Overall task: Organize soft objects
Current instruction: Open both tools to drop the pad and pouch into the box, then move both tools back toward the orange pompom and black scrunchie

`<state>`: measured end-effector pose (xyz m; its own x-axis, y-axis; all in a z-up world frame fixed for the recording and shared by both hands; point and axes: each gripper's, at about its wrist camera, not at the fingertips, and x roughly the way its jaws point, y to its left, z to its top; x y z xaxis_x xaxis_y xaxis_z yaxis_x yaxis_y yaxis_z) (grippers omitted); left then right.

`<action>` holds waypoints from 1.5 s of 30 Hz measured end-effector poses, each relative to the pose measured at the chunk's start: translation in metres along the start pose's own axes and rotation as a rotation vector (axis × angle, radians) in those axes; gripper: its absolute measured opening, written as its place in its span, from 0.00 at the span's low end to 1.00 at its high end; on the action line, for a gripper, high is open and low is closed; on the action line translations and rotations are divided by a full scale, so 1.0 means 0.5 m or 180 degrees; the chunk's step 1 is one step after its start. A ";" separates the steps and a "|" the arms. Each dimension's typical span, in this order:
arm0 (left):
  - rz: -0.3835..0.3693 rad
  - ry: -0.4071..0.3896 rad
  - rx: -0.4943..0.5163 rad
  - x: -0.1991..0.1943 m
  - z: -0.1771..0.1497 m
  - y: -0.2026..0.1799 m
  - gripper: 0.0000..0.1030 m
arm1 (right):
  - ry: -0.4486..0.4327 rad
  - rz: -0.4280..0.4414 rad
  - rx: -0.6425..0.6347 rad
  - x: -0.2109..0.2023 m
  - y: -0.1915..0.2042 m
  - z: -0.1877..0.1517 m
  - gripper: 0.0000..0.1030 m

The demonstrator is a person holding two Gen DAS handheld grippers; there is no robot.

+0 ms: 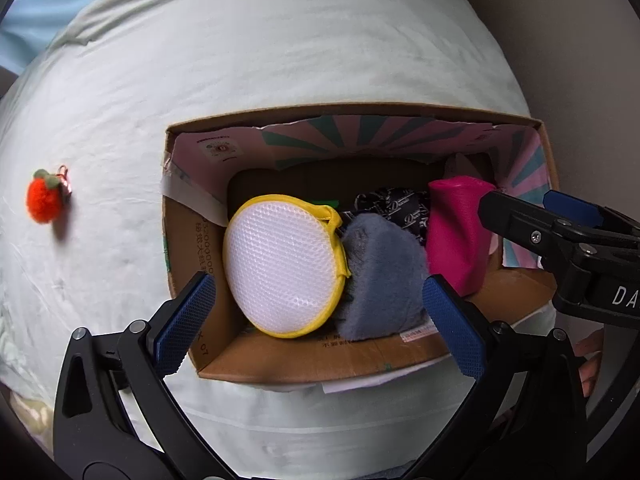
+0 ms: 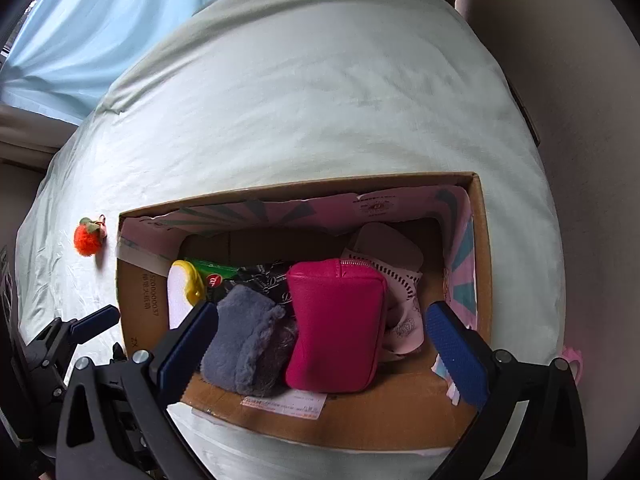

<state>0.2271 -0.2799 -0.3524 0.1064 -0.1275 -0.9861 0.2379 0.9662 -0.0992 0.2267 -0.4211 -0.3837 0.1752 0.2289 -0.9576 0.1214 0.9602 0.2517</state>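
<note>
Pale green bedding (image 1: pixel 280 60) covers the surface on which an open cardboard box (image 1: pixel 332 360) sits. Above the box, the left gripper (image 1: pixel 320 316) points down with its blue-padded jaws spread wide, gripping nothing; between them, lower in the box, lie a round white mesh pouch (image 1: pixel 280 268) edged in yellow and a grey plush item (image 1: pixel 384 280), the two touching. The right gripper (image 2: pixel 322 348) hangs over the same box, its jaws likewise spread wide and empty, framing the grey plush item (image 2: pixel 240 344) and a magenta zip pouch (image 2: pixel 334 324) standing beside it. In the left wrist view the right gripper's black fingers (image 1: pixel 516 220) reach in from the right, just beside the magenta pouch (image 1: pixel 456 236). Deeper in the box lie a black printed fabric (image 1: pixel 392 208), a pink patterned item (image 2: pixel 404 300) and a green packet (image 2: pixel 212 270). Pink and teal striped flaps (image 1: pixel 360 132) line the box's inner walls. Out on the bedding, well apart from the box on its left, lies a small orange pom-pom charm (image 1: pixel 42 200) with a green leaf and a metal clasp. A light blue curtain (image 2: pixel 80 28) hangs in the background.
</note>
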 end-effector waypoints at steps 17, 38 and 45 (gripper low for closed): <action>-0.0209 -0.0602 -0.0079 -0.218 -0.084 0.024 1.00 | -0.0473 -0.0060 -0.0080 -0.204 0.078 -0.089 1.00; -0.0066 -0.1579 -0.0293 -0.499 -0.321 0.381 1.00 | -0.1616 -0.0133 -0.0480 -0.421 0.408 -0.337 1.00; -0.0015 -0.1649 -0.0273 -0.505 -0.316 0.538 1.00 | -0.1680 -0.0022 -0.0402 -0.372 0.537 -0.374 1.00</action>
<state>0.1115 0.0478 -0.1511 0.5741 -0.2050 -0.7927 0.1619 0.9775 -0.1355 0.0443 -0.1759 -0.1644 0.6457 0.1420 -0.7503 0.0116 0.9806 0.1956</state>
